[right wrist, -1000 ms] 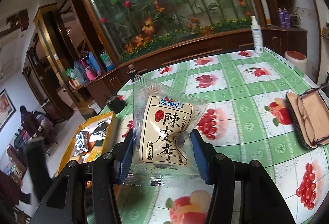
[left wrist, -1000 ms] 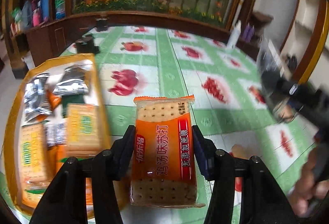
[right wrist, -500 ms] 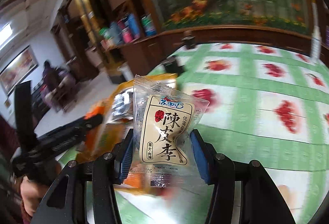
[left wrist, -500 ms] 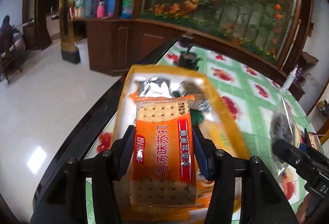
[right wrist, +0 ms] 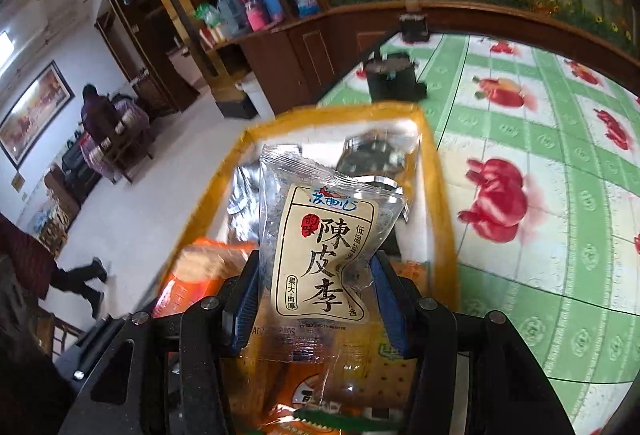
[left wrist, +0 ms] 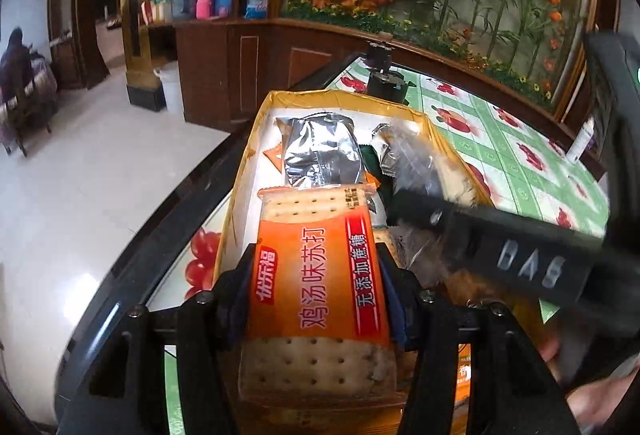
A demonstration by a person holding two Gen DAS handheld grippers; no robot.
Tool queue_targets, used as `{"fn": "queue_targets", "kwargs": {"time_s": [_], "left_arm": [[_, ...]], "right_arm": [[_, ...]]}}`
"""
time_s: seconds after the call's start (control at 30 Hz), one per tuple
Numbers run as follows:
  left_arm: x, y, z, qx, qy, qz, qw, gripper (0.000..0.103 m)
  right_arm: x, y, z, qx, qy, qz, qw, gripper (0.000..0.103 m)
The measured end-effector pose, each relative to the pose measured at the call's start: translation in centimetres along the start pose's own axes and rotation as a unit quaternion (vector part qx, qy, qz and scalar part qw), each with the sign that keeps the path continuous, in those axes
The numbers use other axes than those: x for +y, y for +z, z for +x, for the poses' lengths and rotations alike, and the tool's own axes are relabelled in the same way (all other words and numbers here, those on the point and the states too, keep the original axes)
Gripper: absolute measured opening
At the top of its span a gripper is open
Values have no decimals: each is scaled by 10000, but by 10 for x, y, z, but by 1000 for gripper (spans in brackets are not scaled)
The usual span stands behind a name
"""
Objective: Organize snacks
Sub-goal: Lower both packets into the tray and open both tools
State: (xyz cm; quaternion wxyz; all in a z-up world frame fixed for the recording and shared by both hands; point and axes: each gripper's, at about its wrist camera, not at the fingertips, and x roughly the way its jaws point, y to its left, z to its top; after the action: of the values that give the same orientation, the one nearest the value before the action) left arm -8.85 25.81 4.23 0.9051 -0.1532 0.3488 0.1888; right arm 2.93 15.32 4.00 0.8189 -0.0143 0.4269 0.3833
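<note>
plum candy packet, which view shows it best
The right wrist view: the plum candy packet sits front-on between the right gripper pads, its label readable, above the yellow tray. The left wrist view shows only a blurred clear wrapper ahead of the right gripper's dark fingers.

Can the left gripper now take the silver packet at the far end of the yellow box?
Probably not yet. The left gripper is already shut on the orange cracker pack, which fills its jaws. The silver packet lies uncovered ahead in the yellow box.
</note>
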Motion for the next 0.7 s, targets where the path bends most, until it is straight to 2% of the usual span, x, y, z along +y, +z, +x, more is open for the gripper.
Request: {"fn": "queue_targets", "kwargs": {"time_s": [0.1, 0.13, 0.17, 0.27, 0.33, 0.43, 0.5, 0.7], "left_arm": [[-3, 1, 4, 10, 27, 1, 10000, 61], [-7, 1, 5, -10, 132, 51, 9999, 66], [-12, 1, 6, -35, 267, 112, 9996, 70], [-30, -3, 5, -277, 863, 376, 9952, 72], [-39, -4, 4, -429, 1164, 529, 9909, 74], [-36, -3, 6, -457, 1167, 434, 9912, 75], [-31, -3, 8, -412, 1113, 327, 9924, 77], [-30, -3, 6, -429, 1152, 326, 9919, 78]], "right_arm": [[2, -1, -1, -32, 32, -132, 9999, 60], [2, -3, 1, -18, 39, -141, 9999, 60], [3, -7, 0, -101, 0, -180, 9998, 61], [9, -10, 0, -199, -248, -350, 9989, 62], [4, -10, 0, -217, -157, -211, 9994, 63], [-3, -8, -1, -248, -78, -53, 9996, 64], [0, -8, -1, -259, -175, -113, 9994, 65], [1, -9, -2, -280, -169, -84, 9994, 65]]}}
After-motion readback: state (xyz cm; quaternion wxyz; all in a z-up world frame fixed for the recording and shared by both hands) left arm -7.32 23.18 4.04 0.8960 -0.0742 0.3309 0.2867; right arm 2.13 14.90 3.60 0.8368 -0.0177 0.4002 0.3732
